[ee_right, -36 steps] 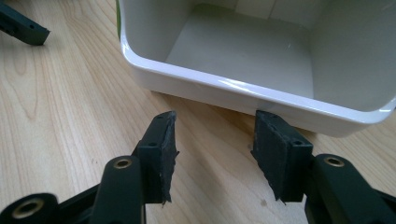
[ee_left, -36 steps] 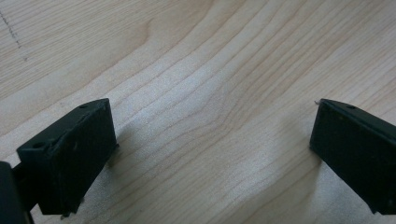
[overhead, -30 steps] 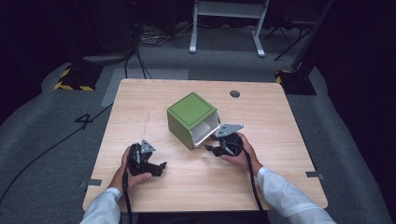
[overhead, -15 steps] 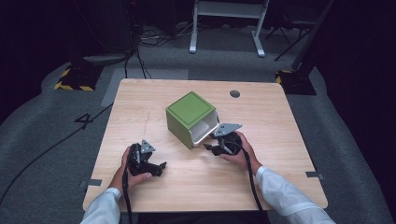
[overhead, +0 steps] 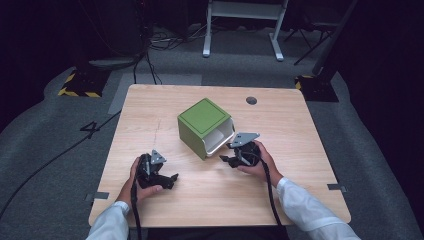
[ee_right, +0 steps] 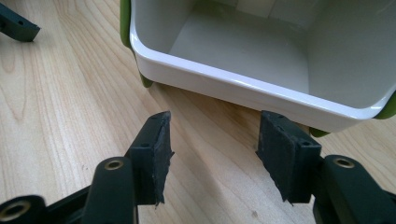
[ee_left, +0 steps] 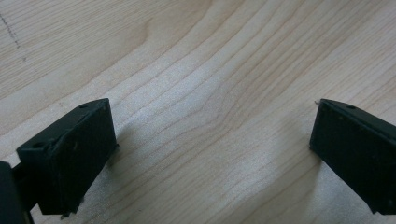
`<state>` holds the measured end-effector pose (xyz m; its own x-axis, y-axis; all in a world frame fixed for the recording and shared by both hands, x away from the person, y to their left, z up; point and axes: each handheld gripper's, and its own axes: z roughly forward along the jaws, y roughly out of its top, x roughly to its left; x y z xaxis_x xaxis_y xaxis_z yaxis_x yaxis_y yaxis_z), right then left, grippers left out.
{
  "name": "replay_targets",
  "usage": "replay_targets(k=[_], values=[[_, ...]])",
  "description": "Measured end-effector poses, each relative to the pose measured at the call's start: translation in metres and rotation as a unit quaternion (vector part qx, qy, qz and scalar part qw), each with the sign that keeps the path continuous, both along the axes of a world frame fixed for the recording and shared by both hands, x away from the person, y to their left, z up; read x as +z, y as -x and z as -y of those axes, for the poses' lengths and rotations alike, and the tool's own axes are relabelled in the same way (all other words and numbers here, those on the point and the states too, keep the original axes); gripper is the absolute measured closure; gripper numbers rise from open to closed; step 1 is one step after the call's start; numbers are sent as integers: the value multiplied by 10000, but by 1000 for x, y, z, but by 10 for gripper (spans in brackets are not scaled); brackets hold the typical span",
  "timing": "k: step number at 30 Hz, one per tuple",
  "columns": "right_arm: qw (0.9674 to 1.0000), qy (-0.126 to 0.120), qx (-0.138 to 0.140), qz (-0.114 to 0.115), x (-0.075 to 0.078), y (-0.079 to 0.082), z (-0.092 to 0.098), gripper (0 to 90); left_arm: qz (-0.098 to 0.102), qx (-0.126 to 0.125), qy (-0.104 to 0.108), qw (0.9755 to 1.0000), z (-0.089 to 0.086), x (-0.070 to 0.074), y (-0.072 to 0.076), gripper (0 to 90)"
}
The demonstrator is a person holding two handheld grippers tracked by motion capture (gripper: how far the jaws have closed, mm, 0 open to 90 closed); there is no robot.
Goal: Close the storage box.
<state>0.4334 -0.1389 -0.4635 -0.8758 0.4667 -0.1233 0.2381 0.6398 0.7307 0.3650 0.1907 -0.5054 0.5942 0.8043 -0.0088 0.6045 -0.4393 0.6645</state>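
A green box (overhead: 202, 121) with a white inside lies on its side in the middle of the wooden table (overhead: 280, 125), its opening facing the near right. My right gripper (overhead: 227, 158) rests just in front of that opening, open and holding nothing. In the right gripper view the white rim (ee_right: 243, 86) stands a little beyond the fingertips, and the box's white inside holds nothing. My left gripper (overhead: 171, 179) lies open on the table at the near left, apart from the box. Bare wood lies between its black fingers (ee_left: 70, 154).
A small dark round hole (overhead: 251, 100) sits near the table's far edge. Grey carpet surrounds the table, with cables, a yellow-and-black striped base (overhead: 77, 87) at the far left and a white metal stand (overhead: 242, 20) behind.
The green box has shifted slightly to the left and turned a little. The right gripper has followed it leftward. The left gripper has stayed put.
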Motion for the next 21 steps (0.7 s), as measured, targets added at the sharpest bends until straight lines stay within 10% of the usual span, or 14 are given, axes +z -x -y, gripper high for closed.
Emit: replay_targets(k=[21], values=[[9983, 472, 340, 84, 9, 11, 10, 334, 1, -6, -8, 10000, 0, 0, 0, 5]])
